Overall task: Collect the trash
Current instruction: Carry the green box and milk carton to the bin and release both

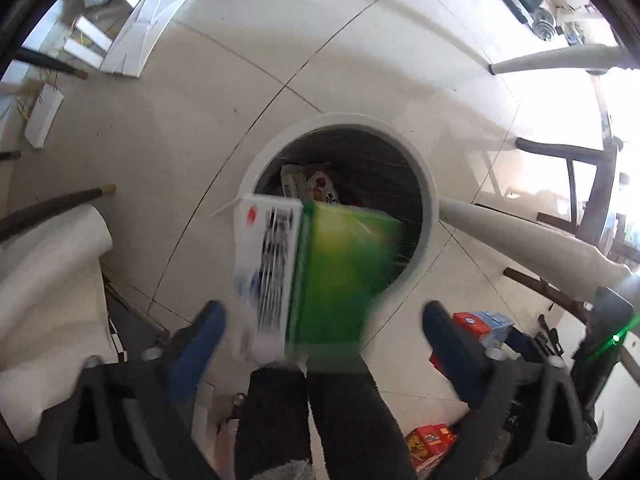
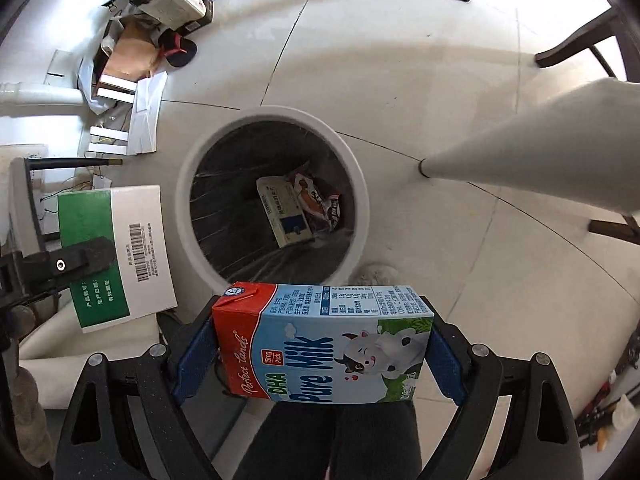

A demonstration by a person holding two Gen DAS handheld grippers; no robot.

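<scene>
My left hand-held gripper stands with its fingers wide apart; a blurred green and white box sits between them, touching neither, above the white bin on the tiled floor. My right hand-held gripper is clamped on a milk carton, just beside the bin's rim.

Left hand-held gripper spread wide, gripping nothing; right hand-held gripper clamped, both aimed downward
</scene>
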